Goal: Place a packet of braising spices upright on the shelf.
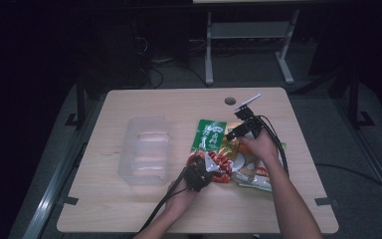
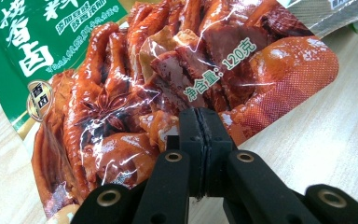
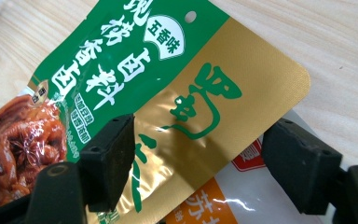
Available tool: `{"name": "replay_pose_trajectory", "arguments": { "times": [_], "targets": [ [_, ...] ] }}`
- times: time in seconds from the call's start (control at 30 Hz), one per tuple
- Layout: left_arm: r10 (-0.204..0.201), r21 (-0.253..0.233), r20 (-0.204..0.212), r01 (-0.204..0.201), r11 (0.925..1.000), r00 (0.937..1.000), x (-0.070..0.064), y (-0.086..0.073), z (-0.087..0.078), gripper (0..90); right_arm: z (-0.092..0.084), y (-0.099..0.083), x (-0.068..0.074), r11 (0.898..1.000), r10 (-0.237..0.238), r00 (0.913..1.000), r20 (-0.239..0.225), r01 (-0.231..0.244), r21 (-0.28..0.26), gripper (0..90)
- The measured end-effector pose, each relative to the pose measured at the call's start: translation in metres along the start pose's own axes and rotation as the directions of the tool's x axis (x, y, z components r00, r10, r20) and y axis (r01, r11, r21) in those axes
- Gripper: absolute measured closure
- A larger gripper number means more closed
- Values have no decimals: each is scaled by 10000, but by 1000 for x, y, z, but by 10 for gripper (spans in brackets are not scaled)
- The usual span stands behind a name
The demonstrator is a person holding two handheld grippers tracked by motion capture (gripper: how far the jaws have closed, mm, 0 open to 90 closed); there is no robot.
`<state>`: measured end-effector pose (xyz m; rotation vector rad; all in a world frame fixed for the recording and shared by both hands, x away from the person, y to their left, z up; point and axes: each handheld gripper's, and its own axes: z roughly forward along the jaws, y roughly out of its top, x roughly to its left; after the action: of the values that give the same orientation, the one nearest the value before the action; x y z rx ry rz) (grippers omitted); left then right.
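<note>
A pale wood-grain table (image 1: 129, 107) with rounded corners stands in a dark room. The left gripper (image 2: 199, 122) has its black jaws pressed together on the lower edge of a glossy green-and-gold spice packet (image 2: 135, 84) printed with red braised meat. Beyond it, the right gripper (image 3: 200, 154) hangs with jaws spread wide over the packet's matte gold, rounded top corner; a white-and-orange pouch (image 3: 223, 196) lies beneath. Left of both grippers sits a clear, rectangular plastic tub (image 1: 146, 149).

Dim, soft high view, room around my bench (image 1: 129, 209) nearly black, gripper views bright and sharp, white glare streaking the glossy packet (image 2: 135, 107), my near jaws slightly blurred.
</note>
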<state>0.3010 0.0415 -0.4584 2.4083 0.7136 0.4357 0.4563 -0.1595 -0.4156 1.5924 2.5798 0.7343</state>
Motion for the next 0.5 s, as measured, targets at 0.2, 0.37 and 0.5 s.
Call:
{"name": "replay_pose_trajectory", "arguments": {
  "times": [0.2, 0.37, 0.5],
  "targets": [
    [116, 112, 11, -116, 9999, 9999, 0, 1, 0, 889, 5, 0, -3, 9999, 137, 9992, -374, -137, 11, 287],
    [129, 117, 20, -129, 9998, 9999, 0, 1, 0, 888, 8, -2, -1, 9999, 98, 9972, -747, -91, 97, 351],
    [96, 77, 62, -96, 9999, 9999, 0, 1, 1, 888, 10, -3, 3, 9994, -177, 9944, -1041, 208, 282, 520]
  ]
}}
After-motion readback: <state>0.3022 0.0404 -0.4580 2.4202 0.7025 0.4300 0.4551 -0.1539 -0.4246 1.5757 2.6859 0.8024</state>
